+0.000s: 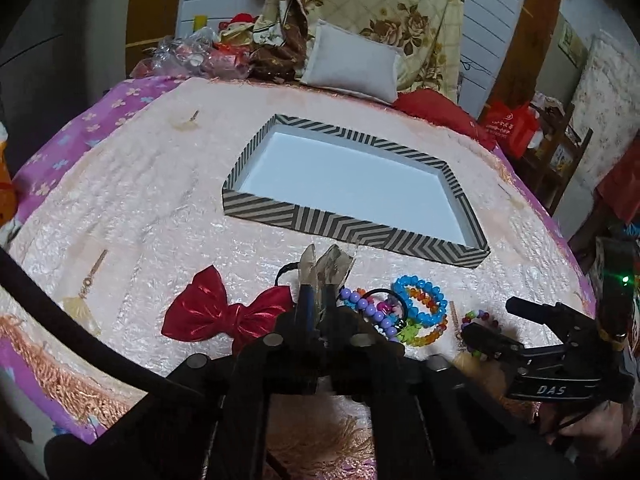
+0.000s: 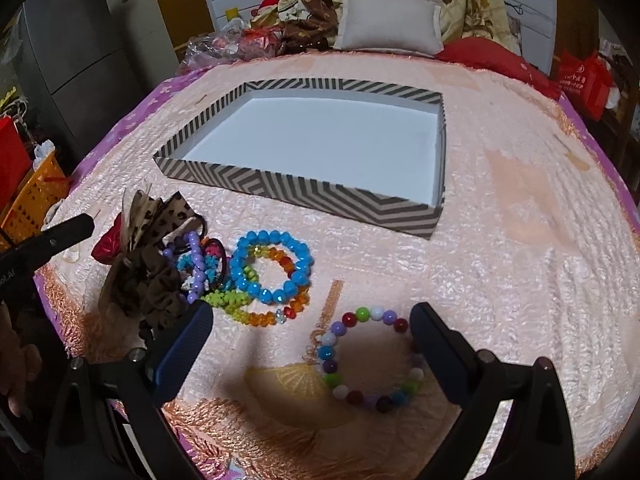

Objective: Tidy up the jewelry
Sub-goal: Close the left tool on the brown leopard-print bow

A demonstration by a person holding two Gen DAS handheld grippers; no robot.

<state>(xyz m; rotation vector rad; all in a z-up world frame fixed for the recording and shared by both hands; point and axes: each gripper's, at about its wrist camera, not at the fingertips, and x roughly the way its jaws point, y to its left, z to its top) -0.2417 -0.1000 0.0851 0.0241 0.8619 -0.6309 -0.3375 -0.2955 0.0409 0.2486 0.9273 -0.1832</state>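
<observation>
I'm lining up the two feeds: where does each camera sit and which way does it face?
Left wrist: on the left tool, angled down across the bed at the striped box; its fingers pinch a leopard bow; the right tool shows at the right.
Right wrist: on the right tool, open over a mixed-bead bracelet; the left tool's finger and a hand show at the left.
Shared: box, blue bracelet, pillow.
</observation>
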